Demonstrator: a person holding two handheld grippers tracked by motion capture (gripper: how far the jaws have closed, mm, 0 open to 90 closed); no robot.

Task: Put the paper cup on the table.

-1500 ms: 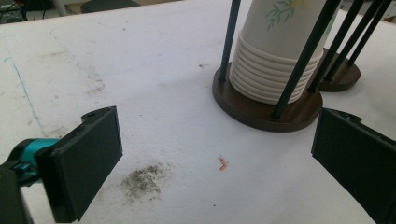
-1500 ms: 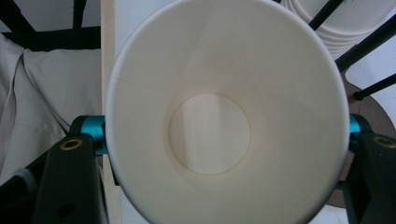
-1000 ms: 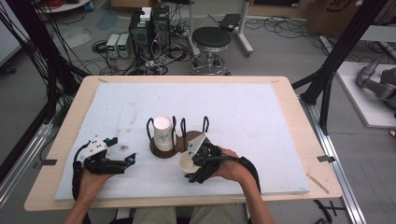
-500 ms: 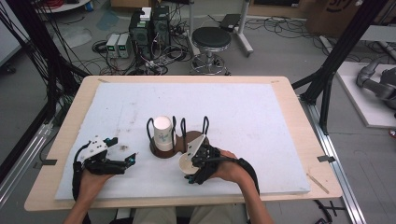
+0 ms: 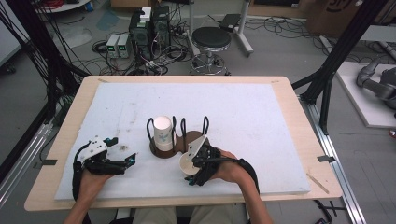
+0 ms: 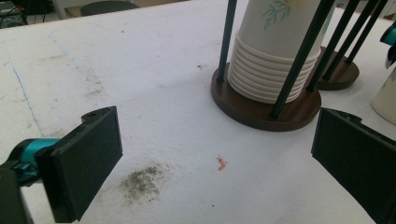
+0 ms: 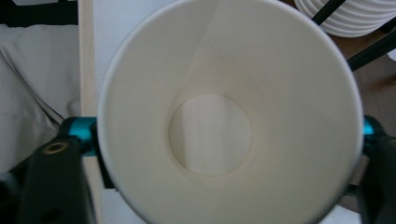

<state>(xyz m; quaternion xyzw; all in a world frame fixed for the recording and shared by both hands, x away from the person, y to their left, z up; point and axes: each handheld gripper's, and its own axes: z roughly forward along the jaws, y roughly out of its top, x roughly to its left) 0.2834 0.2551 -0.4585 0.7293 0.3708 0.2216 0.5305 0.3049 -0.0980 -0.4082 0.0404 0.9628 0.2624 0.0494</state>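
Your right gripper (image 5: 192,164) has a white paper cup (image 5: 188,163) between its jaws, which have just been opening; whether the pads press on the cup you cannot tell. The cup lies near the worktop's (image 5: 289,100) six o'clock edge, at five o'clock from the rack (image 5: 164,148), its mouth facing the right gripper view: a smooth, tapered wall, a rolled rim and a flat round bottom (image 7: 210,134).

Your left gripper (image 5: 122,161) rests at eight o'clock from the rack, its flat black jaws wide apart with nothing between them.

The rack is a round dark wooden base (image 6: 261,109) with thin black upright rods. It carries a nested stack of cups (image 6: 275,51), rims stepped like ribs, with a green leaf print on the outer one. A second, like base (image 6: 343,74) stands just beside it.

The white mat (image 5: 252,116) is matte and scuffed, with a grey smudge (image 6: 142,179) and a small pink scrap (image 6: 222,163). From twelve to three o'clock the mat lies open, with bare wood at the worktop's edges.
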